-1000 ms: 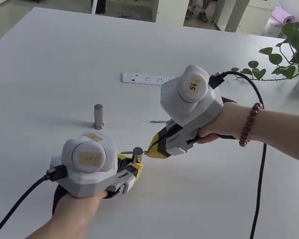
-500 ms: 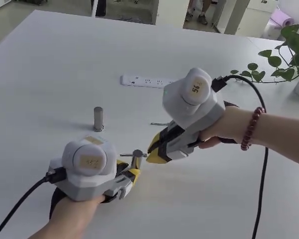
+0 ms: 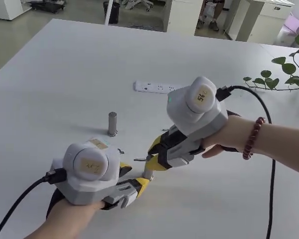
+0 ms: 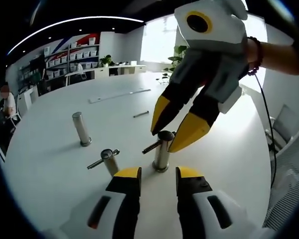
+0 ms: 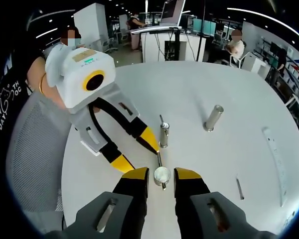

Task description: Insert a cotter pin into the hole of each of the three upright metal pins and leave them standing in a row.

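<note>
Near pin [image 4: 161, 155] stands upright just ahead of me with a cotter [image 4: 149, 147] through its head. My right gripper [image 4: 161, 142] straddles that head, jaws narrowly apart. My left gripper [image 4: 158, 172] sits just short of the base, jaws wide and holding nothing. A second pin [image 4: 109, 162] to the left also carries one. Bare pin [image 4: 80, 128] stands farther left, and a loose cotter [image 4: 141, 114] lies far.

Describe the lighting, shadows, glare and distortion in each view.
Head view: soft, even daylight, sharp; faint shadow left of the far pin on the table. Left gripper view: fisheye curves the table edge; the window beside the right gripper is blown out. Right gripper view: same bowing, power strip bent; the pin top between the jaws glares white.
</note>
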A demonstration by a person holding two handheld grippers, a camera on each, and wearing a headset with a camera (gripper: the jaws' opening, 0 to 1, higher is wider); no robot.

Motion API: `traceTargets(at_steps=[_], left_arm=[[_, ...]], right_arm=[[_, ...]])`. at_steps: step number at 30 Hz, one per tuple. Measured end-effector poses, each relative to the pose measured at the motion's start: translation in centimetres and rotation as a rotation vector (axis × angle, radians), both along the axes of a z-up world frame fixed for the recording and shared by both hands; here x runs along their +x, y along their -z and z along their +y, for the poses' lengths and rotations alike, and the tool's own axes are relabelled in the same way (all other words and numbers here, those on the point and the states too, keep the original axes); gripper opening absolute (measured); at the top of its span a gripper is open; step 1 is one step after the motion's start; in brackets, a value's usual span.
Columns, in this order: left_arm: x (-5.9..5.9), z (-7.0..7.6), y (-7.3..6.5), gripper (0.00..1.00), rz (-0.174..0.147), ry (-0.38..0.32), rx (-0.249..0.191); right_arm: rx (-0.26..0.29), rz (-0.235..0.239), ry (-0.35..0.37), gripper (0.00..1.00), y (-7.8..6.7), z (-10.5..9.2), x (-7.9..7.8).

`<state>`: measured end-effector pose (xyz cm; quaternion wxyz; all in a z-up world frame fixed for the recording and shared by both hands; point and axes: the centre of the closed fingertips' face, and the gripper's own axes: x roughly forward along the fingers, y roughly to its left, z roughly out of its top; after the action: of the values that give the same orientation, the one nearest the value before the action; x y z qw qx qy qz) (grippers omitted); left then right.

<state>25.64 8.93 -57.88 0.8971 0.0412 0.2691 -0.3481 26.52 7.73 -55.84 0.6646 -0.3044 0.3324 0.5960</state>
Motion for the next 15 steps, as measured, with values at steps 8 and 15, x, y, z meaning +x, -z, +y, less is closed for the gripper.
traceTargets(at_steps=[8,15], left_arm=[[0.0,0.6,-0.4,0.28,0.002,-0.009,-0.019],[-0.3,1.2,-0.6,0.28,0.003,-0.009,-0.014]], right_arm=[[-0.023,-0.007,-0.031,0.11,0.7,0.0,0.0],[-0.025,-0.027,-0.048,0.09,0.7,0.0,0.1]])
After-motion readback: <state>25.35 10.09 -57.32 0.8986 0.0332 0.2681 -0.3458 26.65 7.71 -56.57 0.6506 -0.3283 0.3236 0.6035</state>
